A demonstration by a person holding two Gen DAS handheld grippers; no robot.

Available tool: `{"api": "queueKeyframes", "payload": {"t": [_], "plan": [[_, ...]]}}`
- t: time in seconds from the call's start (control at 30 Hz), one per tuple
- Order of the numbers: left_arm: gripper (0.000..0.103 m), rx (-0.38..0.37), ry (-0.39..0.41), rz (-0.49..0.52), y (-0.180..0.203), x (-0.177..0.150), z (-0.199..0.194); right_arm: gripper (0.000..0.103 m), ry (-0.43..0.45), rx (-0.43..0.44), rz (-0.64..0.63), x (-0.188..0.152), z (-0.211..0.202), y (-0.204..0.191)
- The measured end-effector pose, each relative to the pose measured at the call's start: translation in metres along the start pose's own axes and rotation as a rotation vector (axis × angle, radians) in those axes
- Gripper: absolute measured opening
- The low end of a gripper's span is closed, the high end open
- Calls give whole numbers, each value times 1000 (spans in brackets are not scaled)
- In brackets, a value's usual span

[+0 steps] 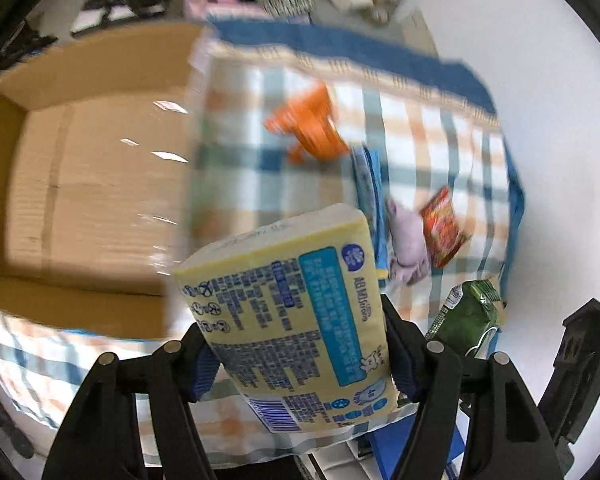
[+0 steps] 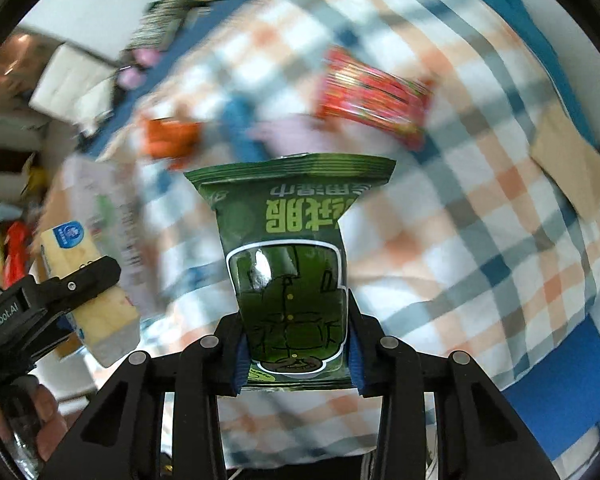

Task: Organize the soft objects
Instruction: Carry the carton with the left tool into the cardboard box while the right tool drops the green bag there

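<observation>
Your left gripper is clamped on a yellow tissue pack, its blue pads pressing both long sides; the pack hangs tilted above the checked cloth, just beside the near corner of the open cardboard box. Your right gripper is closed tight on a green wet-wipe pack, pinched at its lower end with the sealed top edge pointing away from you, also held clear above the checked cloth.

Taking the cardboard box as your landmark: it sits on the cloth, flaps open, and nothing shows on its floor. To its right on the cloth lies an orange item, blurred. Farther from the box lie a blue-edged flat item, a pale lilac soft piece, and beside that a red snack packet. The green pack shows farthest from the box, near the cloth's edge.

In the right wrist view, your hand shows low at the left edge, under the left gripper.
</observation>
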State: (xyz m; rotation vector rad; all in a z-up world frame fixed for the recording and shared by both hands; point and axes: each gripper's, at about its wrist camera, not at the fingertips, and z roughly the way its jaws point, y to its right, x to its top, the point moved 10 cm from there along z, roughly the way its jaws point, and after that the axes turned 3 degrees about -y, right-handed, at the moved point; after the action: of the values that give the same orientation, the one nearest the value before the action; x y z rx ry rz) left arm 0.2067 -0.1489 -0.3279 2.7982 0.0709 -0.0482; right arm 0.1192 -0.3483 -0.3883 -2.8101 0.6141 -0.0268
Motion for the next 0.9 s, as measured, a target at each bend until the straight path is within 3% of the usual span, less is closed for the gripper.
{"api": "queueKeyframes", "payload": {"t": [0.13, 0.27, 0.53, 0.67, 0.9], "plan": [[67, 13, 80, -52, -50, 22, -50, 40, 23, 90, -140, 0, -36, -83], [67, 33, 117, -123, -104, 48, -70, 40, 34, 128, -260, -5, -39, -174], [67, 22, 36, -261, -201, 103, -38, 40, -25, 102, -342, 0, 13, -307], [67, -44, -49, -293, -221, 123, -6, 40, -32, 37, -337, 15, 53, -340], [68, -51, -133, -228, -213, 145, 29, 41, -30, -87, -352, 46, 115, -351]]}}
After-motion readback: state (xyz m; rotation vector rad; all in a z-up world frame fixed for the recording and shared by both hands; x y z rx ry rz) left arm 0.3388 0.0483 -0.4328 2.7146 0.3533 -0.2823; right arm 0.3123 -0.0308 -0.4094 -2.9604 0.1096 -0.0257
